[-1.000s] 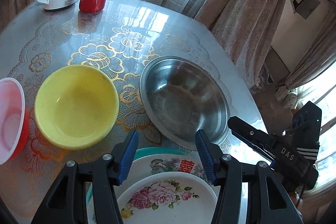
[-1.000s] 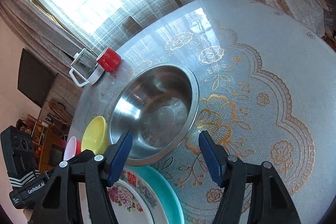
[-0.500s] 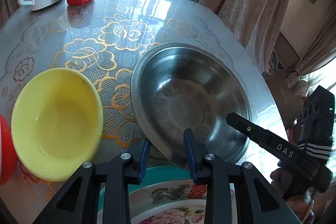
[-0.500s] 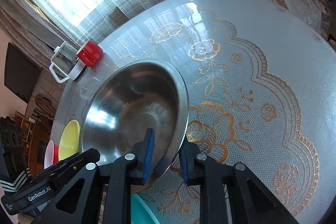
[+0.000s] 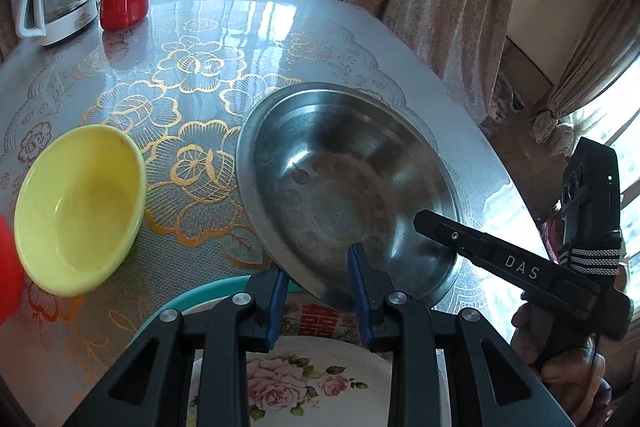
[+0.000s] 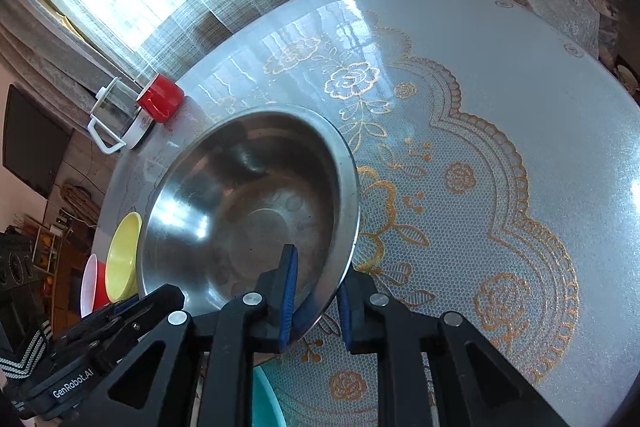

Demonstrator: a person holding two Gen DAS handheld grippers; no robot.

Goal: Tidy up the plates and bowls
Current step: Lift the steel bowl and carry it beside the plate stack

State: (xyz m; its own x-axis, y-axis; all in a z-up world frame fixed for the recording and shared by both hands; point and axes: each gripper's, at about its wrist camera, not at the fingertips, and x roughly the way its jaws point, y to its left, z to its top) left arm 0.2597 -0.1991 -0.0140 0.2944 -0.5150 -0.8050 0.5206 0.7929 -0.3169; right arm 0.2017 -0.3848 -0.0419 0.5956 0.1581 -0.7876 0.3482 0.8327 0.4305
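Note:
A wide steel bowl (image 5: 340, 187) (image 6: 248, 211) sits at the middle of the round table. My left gripper (image 5: 316, 291) is shut on its near rim, one blue pad inside and one outside. My right gripper (image 6: 316, 297) is shut on the rim a little further right, and one of its black fingers (image 5: 460, 239) reaches in over the bowl's right side. Left of the steel bowl stand a yellow bowl (image 5: 80, 207) (image 6: 122, 255) and a red and pink bowl (image 6: 90, 287). A floral plate (image 5: 316, 379) lies on a teal plate (image 5: 192, 303) under my left gripper.
A red mug (image 5: 124, 3) and a glass kettle (image 5: 60, 7) stand at the table's far left by the curtained window. The table's edge (image 5: 480, 155) runs close past the steel bowl on the right. A wide lace-patterned stretch of tabletop (image 6: 480, 187) lies right of the bowl.
Both grippers were open a second ago and have come forward and down. Each has closed on the steel bowl's near rim.

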